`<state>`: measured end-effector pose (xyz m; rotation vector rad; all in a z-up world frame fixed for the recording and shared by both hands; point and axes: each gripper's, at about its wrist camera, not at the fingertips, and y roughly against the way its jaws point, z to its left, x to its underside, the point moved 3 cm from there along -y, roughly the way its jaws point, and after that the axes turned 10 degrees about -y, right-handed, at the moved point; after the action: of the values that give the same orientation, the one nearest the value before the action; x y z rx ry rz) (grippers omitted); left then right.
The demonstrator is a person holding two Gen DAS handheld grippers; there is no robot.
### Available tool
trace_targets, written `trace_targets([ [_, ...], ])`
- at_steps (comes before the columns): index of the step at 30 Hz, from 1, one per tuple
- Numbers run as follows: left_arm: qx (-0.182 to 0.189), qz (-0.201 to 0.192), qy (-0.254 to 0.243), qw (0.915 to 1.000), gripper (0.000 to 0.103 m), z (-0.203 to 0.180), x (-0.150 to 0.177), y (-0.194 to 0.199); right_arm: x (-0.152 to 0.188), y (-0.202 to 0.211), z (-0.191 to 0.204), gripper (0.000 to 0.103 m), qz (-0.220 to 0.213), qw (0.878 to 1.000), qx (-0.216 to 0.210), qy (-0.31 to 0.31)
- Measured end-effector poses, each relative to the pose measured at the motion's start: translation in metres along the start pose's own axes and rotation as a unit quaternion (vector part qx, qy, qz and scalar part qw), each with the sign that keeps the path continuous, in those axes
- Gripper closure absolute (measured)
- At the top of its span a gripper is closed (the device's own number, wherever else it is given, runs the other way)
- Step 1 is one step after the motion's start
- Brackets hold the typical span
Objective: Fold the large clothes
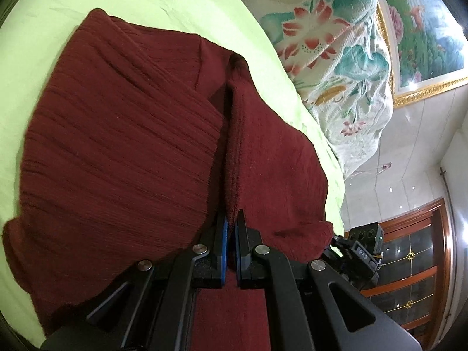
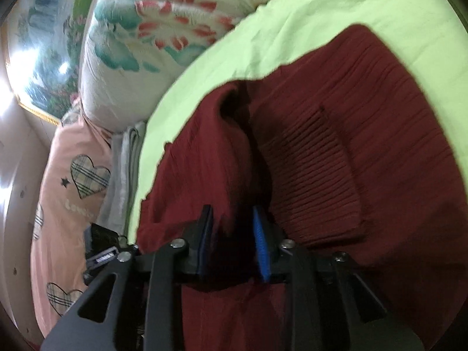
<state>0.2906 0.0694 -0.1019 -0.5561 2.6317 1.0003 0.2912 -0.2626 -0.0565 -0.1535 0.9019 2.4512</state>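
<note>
The dark red garment (image 1: 122,152) lies spread on the green bed sheet (image 1: 140,3), partly folded, with a raised ridge of cloth running straight out ahead of the left tool (image 1: 231,225). That tool's blades are together, and the hem of the ridge appears pinched between them right at the tips. The right tool (image 2: 232,222) sits over the garment's near edge with its blades apart; cloth lies between them, but I can't see either pad (image 2: 260,234) pressing on it, so I'd call it ungripped. Ahead of it and to its right, a ribbed panel lies flat; to its left, the cloth bunches up into a hollow fold. A flowered quilt (image 2: 152,29) is heaped beyond both tools at the far side of the bed. To do this step well, I'd say the right tool needs to close on the same edge the left one has, catching all layers rather than just the top one, before anything is lifted. Then both should rise evenly and carry the edge forward over the flat part, keeping the cloth taut between them so the ridge smooths out rather than getting folded in. The risk is a lopsided lift that drags the lower layers askew.
</note>
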Motion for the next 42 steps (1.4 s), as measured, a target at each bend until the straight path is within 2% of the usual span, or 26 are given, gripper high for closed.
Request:
trace_targets([
  [1,0.001,0.000,-0.002,1.0000,0.101,-0.004,-0.001,-0.001,0.001,-0.001,0.001,0.089,0.001,1.000,0.007,0.006],
  [2,0.002,0.000,-0.005,1.0000,0.101,-0.006,-0.002,-0.001,0.001,0.002,0.004,0.095,-0.002,1.000,0.010,0.014],
  [5,-0.004,0.002,-0.023,0.9997,0.101,-0.014,-0.002,0.001,-0.004,0.027,0.010,0.095,-0.047,0.999,0.009,0.024],
  [7,-0.007,0.008,-0.028,0.9996,0.101,-0.016,-0.002,-0.002,-0.007,0.036,0.006,0.095,-0.060,0.998,0.027,0.021],
  [11,-0.020,0.017,-0.029,0.9992,0.100,-0.015,0.002,-0.008,-0.002,0.025,-0.008,0.085,-0.029,0.996,0.079,0.012],
  [15,-0.032,0.019,-0.034,0.9987,0.099,-0.016,0.006,-0.002,0.005,0.046,0.003,0.076,-0.065,0.993,0.090,0.029],
  [17,-0.036,0.021,-0.035,0.9985,0.099,-0.017,0.008,0.005,0.009,0.057,0.010,0.070,-0.076,0.993,0.083,0.037],
  [21,-0.047,0.016,-0.042,0.9979,0.100,-0.020,0.019,0.024,0.023,0.072,0.017,0.068,-0.078,0.994,0.064,0.040],
  [24,-0.045,0.016,-0.048,0.9977,0.099,-0.024,0.034,0.041,0.037,0.077,0.017,0.068,-0.073,0.995,0.053,0.038],
  [30,-0.052,0.020,-0.071,0.9959,0.087,-0.036,0.084,0.079,0.075,0.091,0.011,0.067,-0.060,0.996,0.045,0.036],
  [32,-0.059,0.022,-0.077,0.9950,0.084,-0.036,0.103,0.093,0.087,0.096,0.007,0.061,-0.056,0.997,0.041,0.033],
  [36,-0.082,0.036,-0.087,0.9922,0.083,-0.036,0.138,0.109,0.112,0.108,0.000,0.059,-0.051,0.997,0.048,0.042],
  [39,-0.106,0.058,-0.107,0.9869,0.083,-0.038,0.162,0.111,0.127,0.115,-0.005,0.058,-0.044,0.997,0.051,0.046],
  [42,-0.150,0.088,-0.136,0.9753,0.086,-0.035,0.185,0.112,0.138,0.124,-0.010,0.057,-0.042,0.996,0.055,0.047],
])
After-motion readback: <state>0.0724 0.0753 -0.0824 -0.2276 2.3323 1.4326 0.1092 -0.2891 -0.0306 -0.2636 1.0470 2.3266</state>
